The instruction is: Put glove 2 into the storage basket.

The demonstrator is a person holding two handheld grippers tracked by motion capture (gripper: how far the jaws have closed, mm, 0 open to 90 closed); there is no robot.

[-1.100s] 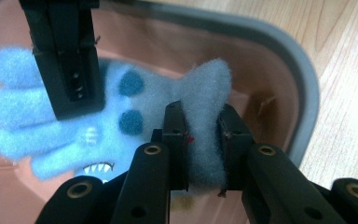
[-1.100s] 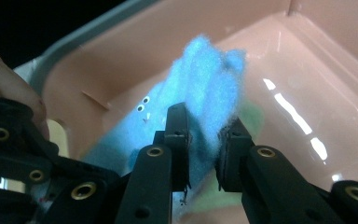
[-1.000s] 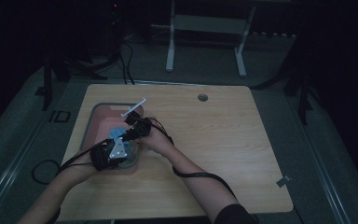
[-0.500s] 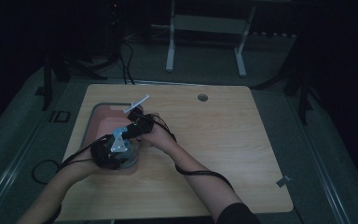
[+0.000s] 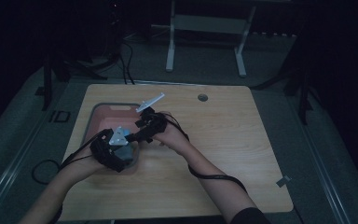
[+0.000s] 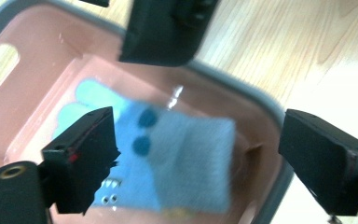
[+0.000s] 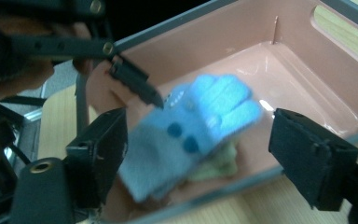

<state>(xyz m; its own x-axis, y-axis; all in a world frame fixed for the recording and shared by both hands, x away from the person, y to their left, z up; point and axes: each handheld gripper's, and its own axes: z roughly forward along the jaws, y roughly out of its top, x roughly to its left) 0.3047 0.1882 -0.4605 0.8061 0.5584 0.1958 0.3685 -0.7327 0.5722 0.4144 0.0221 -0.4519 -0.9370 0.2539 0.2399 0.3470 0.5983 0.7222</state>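
A light blue glove (image 6: 177,158) with two dark blue dots lies blurred inside the pink bin (image 6: 242,88), on top of a pale green cloth (image 7: 214,168). My left gripper (image 6: 200,163) hangs over the bin's near right corner. Its jaws have just been opening and stand wide, with the glove below them and off both pads. My right gripper (image 7: 205,158) faces it from the bin's right side. Its jaws have just been opening too, and they touch nothing. In the high view the left gripper (image 5: 121,149) and the right gripper (image 5: 142,128) are close together above the glove (image 5: 127,134).
The bin (image 5: 98,121), grey-rimmed with slot handles, stands at the left of the wooden table (image 5: 242,140). A round hole (image 5: 203,97) lies near the table's far edge. Cables trail from both grippers. White stand legs (image 5: 170,46) are on the floor behind.
Both grippers have lifted a little over the bin, and the right one has drawn away to the right. Their jaws have spread, and the glove is free of them.
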